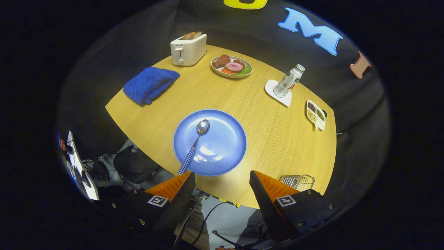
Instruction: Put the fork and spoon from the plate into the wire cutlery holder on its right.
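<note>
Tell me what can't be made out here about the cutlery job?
- Wire holder: in the gripper view, the right finger hides most of it, so its contents cannot be told.
- Spoon lies on the blue plate; its handle end meets the left finger.
- Gripper: open, holding nothing.
</note>
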A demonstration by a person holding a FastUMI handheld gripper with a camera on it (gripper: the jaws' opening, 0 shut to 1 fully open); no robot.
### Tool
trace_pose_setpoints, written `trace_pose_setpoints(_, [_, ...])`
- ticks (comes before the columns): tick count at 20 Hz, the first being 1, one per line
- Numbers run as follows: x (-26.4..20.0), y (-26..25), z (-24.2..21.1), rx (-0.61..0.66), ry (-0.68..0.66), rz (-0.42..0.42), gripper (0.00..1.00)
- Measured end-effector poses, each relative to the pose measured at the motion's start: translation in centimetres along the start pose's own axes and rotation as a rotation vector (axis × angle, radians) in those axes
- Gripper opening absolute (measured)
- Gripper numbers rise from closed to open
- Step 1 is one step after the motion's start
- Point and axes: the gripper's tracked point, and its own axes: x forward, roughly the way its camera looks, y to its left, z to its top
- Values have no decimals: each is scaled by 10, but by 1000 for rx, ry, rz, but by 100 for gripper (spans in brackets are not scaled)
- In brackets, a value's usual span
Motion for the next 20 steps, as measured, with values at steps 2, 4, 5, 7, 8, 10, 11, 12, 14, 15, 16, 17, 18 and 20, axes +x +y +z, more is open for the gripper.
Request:
trace_pose_setpoints(2, [10, 13, 8, 20, -29, 25, 97])
trace_pose_setpoints(4, [15, 23, 8, 25, -15, 38, 97])
trace_pose_setpoints(5, [16, 26, 8, 28, -7, 45, 97])
trace_pose_setpoints(7, [23, 36, 9, 43, 10, 70, 97])
trace_pose_setpoints(8, [27, 40, 8, 46, 21, 78, 97])
trace_pose_setpoints(10, [29, 47, 11, 56, 29, 86, 97])
trace_pose_setpoints(11, [31, 50, 13, 69, 28, 91, 97])
trace_pose_setpoints(12, [36, 53, 13, 87, 31, 97, 97])
trace_pose_setpoints(14, [45, 59, 11, 135, 50, 112, 97])
trace_pose_setpoints(15, [51, 61, 9, 158, 62, 113, 97])
trace_pose_setpoints(16, [58, 65, 3, 179, 79, 118, 97])
trace_pose_setpoints(17, [65, 70, -2, 198, 96, 134, 97])
trace_pose_setpoints(18, [71, 75, -8, 209, 120, 152, 97])
trace_pose_setpoints(20, [79, 78, -16, 231, 151, 163, 97])
